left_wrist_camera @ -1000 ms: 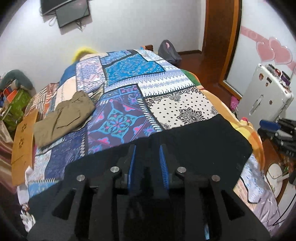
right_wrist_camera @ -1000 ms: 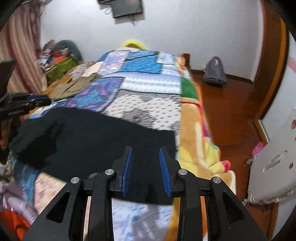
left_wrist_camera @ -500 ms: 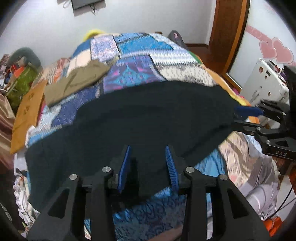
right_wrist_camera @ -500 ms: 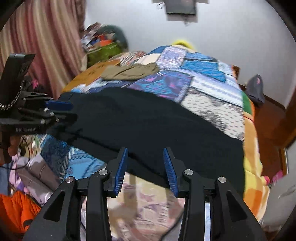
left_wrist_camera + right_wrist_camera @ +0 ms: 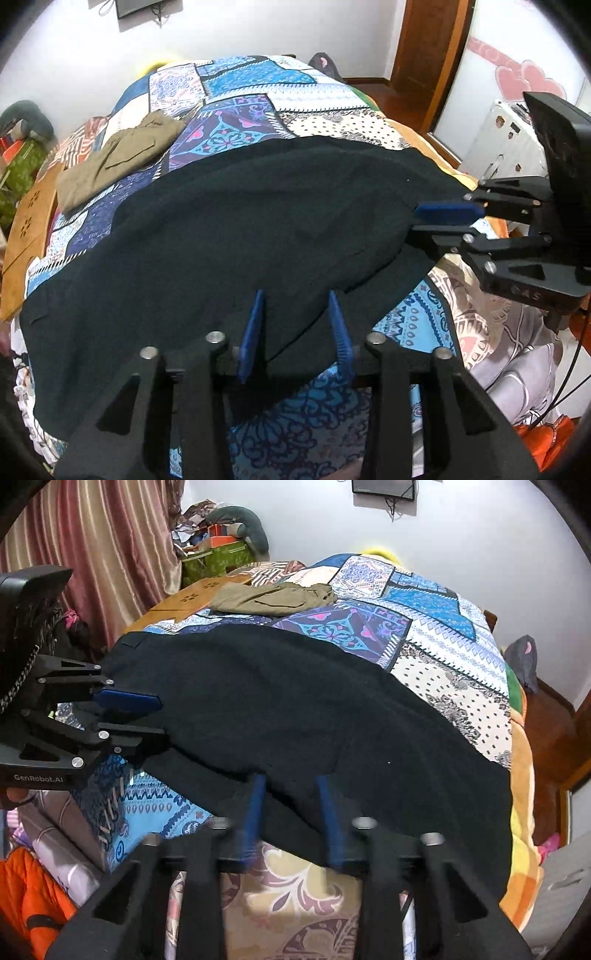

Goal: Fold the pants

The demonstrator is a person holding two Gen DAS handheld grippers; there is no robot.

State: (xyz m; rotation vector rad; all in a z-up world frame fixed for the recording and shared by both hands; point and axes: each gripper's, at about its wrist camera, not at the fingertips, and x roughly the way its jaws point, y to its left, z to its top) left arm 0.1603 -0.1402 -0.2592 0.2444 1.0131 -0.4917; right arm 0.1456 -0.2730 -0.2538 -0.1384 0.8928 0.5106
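The black pants (image 5: 236,229) look soft and limp, best held at the near hem, where the closing left tongs (image 5: 297,325) and right tongs (image 5: 290,805) straddle cloth without visibly pinching it.

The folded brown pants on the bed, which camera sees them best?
The left wrist view: the brown pants are seen from above, so the whole folded shape shows. The right wrist view shows them low and edge-on, flattened into a thin strip.
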